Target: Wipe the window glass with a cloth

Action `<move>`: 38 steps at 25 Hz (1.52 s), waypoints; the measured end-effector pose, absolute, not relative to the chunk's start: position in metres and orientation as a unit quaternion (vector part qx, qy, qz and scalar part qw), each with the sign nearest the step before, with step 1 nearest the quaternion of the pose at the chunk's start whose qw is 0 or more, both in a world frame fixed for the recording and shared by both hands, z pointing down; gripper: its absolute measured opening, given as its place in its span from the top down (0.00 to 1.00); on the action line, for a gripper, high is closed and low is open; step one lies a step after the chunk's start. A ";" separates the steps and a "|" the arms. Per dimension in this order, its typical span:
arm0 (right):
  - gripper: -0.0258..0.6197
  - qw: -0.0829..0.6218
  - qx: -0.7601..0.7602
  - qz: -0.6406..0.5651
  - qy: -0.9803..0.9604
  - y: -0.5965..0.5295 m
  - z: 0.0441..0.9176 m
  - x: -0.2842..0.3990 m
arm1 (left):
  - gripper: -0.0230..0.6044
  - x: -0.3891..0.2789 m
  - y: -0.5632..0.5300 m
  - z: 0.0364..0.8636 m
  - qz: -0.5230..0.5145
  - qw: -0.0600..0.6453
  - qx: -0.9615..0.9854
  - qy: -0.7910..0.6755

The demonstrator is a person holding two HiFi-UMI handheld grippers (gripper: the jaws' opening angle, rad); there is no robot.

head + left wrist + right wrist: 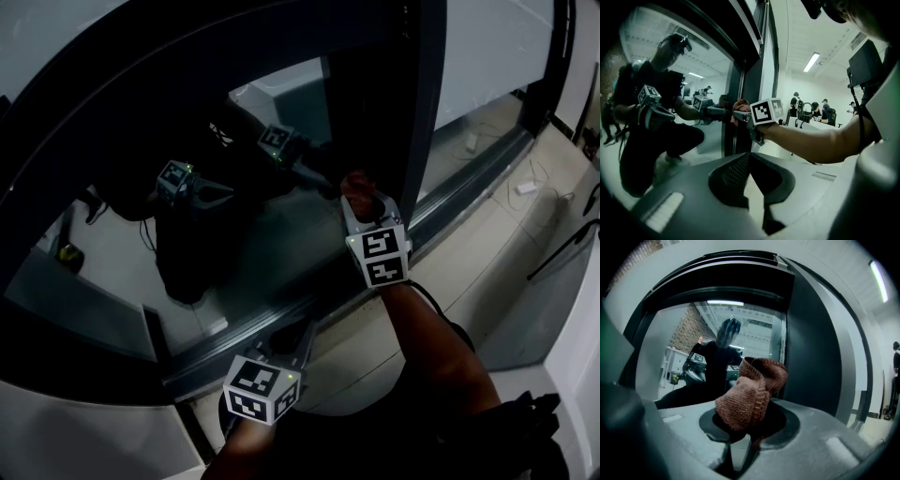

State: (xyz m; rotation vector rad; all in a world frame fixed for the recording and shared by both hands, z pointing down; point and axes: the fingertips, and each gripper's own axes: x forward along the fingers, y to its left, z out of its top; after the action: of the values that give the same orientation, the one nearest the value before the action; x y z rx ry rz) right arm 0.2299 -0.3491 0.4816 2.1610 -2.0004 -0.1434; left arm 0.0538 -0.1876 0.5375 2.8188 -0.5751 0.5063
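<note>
My right gripper (362,201) is clenched on a bunched rust-brown knitted cloth (749,398) and holds it up to the window glass (248,239), close to the dark upright frame post (427,112) at the pane's right edge. The cloth looks pressed to the glass or just off it; I cannot tell which. My left gripper (294,343) hangs low near the sill, its jaws pinched together on nothing.

The cloth is caught only by a fold, with most of it bulging past the jaw tips. If I press and sweep hard, I judge friction could drag it out of the jaws. It could also catch on the post. If it flattens, the hard jaw tips might scrape the glass.
</note>
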 end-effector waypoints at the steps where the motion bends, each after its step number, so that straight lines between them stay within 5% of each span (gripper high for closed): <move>1: 0.81 0.099 0.729 -0.044 -0.676 -0.350 0.487 0.230 | 0.94 0.054 -0.188 0.538 0.173 0.110 0.959 -0.196; 29: 0.81 0.163 0.695 0.058 -0.698 -0.350 0.539 0.233 | 0.94 0.052 -0.188 0.530 0.167 0.109 0.959 -0.200; 38: 0.81 0.076 0.657 -0.022 -0.750 -0.321 0.404 0.199 | 0.94 0.050 -0.196 0.528 0.167 0.112 0.957 -0.210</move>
State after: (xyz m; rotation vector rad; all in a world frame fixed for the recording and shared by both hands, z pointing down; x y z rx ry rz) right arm 0.1993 -0.3209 0.4036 1.9707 -2.2479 -0.0651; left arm 0.0498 -0.1961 0.5285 2.8089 -0.6177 0.4917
